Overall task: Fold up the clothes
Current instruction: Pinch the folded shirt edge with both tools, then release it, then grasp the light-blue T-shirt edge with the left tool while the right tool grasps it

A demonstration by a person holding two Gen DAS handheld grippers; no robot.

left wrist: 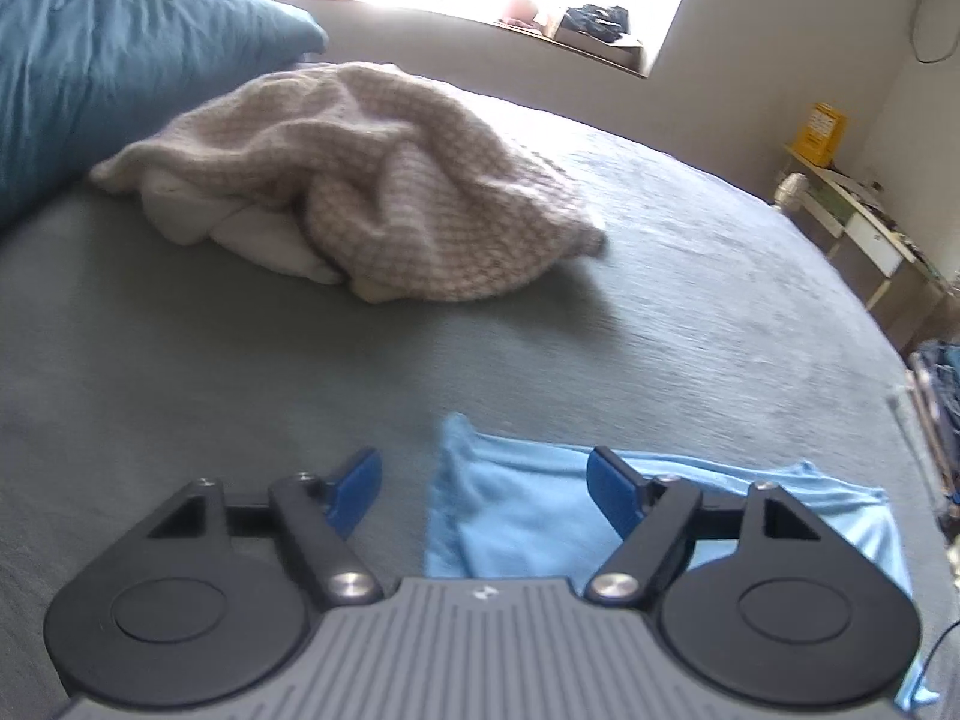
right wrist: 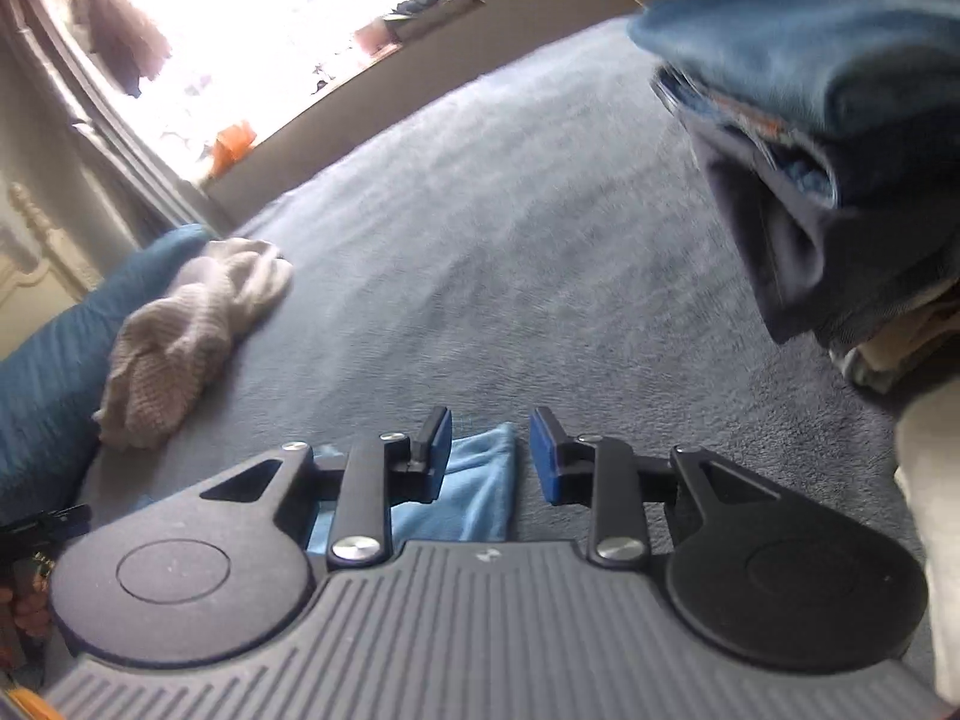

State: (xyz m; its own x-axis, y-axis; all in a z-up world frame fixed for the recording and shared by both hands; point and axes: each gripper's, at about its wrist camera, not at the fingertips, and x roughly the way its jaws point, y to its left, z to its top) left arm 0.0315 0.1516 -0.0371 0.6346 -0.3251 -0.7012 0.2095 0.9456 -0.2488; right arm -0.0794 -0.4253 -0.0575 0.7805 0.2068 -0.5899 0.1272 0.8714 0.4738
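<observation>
We find our left gripper (left wrist: 485,489) angled downward above the grey bed cover (left wrist: 660,276), jaws set wide, nothing between them. Our right gripper (right wrist: 491,456) is likewise above it, jaws narrowly parted, nothing gripped.

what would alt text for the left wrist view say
An open left gripper hovers over a light blue cloth lying on a grey bed, nothing between its blue pads. Farther back lies a crumpled beige knit, with a teal pillow at left.
</observation>
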